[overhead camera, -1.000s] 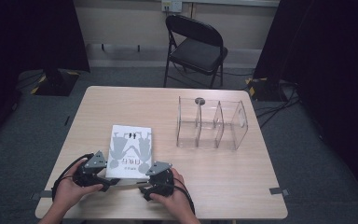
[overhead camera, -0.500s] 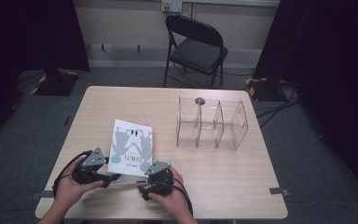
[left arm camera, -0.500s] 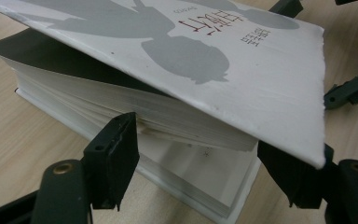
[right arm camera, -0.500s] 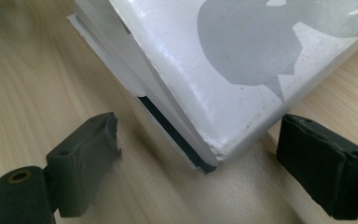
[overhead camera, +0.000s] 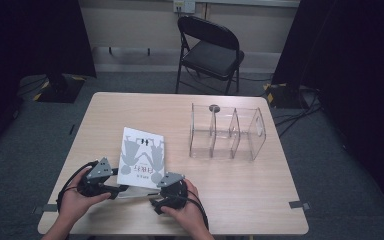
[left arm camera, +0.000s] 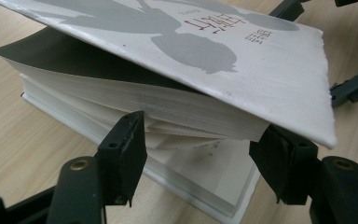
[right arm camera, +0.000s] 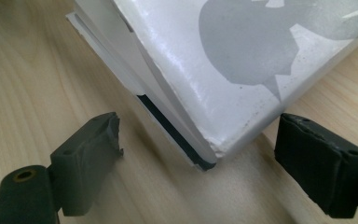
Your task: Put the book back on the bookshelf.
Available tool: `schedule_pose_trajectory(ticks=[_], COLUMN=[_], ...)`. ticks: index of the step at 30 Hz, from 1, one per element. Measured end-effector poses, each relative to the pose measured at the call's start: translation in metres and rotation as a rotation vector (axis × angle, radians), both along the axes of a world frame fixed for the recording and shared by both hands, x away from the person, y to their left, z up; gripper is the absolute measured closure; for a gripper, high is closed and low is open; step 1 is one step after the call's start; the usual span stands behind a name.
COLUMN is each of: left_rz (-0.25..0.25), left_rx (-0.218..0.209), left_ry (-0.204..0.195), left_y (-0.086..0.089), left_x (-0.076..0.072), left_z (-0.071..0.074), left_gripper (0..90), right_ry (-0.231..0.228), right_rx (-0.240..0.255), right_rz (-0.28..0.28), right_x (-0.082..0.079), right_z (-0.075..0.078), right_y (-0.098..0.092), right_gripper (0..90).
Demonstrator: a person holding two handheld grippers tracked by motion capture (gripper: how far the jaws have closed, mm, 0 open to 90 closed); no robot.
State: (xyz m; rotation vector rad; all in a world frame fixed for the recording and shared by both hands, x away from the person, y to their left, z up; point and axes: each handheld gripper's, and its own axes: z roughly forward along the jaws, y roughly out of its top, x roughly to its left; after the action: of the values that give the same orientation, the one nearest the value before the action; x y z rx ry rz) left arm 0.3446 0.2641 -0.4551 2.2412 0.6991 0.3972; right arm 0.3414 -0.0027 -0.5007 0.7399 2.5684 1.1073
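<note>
a white book (overhead camera: 141, 159) with grey figures on its cover is seen lying on the near left part of a light wooden table (overhead camera: 240, 195), its near edge between the two hands. at the left, the left gripper (overhead camera: 111, 184) is held at the book's near left corner, a black cable looped behind it. in the left gripper view the front cover (left arm camera: 242, 60) is seen lifted off the page block (left arm camera: 135, 100), with a dark gap under it; the upper pages are fanned and raised while the lower pages lie flat on the wood. the left jaws have just been closing, with the raised wad of pages and the cover's edge set between them; one pad (left arm camera: 123, 151) is met by the page edges and the other (left arm camera: 284, 161) is tucked under the cover's corner, but firm pressing on both sides cannot be told. to the right of it, the right gripper (overhead camera: 157, 199) is held at the book's near right corner. in the right gripper view its jaws are seen standing apart, with the book's corner (right arm camera: 207, 161) between them and bare wood showing on each side of it, so nothing is clamped. farther right, well apart from the book, a clear plastic divider rack (overhead camera: 227, 132) is seen standing upright. beyond the far edge, a black folding chair (overhead camera: 211, 50) is noted.
</note>
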Motion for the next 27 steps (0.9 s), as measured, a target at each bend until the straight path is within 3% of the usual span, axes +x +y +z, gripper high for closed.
schedule_pose_trajectory(ticks=[3, 9, 14, 18, 25, 27], left_rz=[-0.001, 0.01, 0.006, 0.01, 0.013, 0.014], left_rx=[-0.006, -0.02, -0.001, -0.009, -0.013, -0.013], left_ry=[-0.006, -0.003, -0.001, -0.003, 0.001, 0.001], left_y=[0.0, -0.001, 0.0, 0.0, -0.001, -0.001], left_x=[0.001, 0.0, 0.0, 0.0, 0.0, 0.0], left_z=[-0.002, -0.003, -0.002, -0.002, -0.002, -0.002], left_gripper=[36.9, 36.9, 37.2, 37.3, 37.3, 37.3], right_ry=[-0.008, -0.04, -0.063, -0.086, -0.089, -0.109], right_rx=[-0.028, -0.017, -0.038, -0.049, -0.035, -0.041], right_rz=[0.011, 0.013, 0.031, 0.038, 0.035, 0.049], right_x=[0.0, -0.001, -0.001, -0.002, -0.001, -0.001], right_z=[0.003, 0.013, 0.015, 0.016, 0.023, 0.025], right_y=[-0.001, -0.002, 0.0, 0.001, 0.006, 0.01], right_gripper=[13.3, 12.8, 11.9, 11.9, 12.0, 11.9])
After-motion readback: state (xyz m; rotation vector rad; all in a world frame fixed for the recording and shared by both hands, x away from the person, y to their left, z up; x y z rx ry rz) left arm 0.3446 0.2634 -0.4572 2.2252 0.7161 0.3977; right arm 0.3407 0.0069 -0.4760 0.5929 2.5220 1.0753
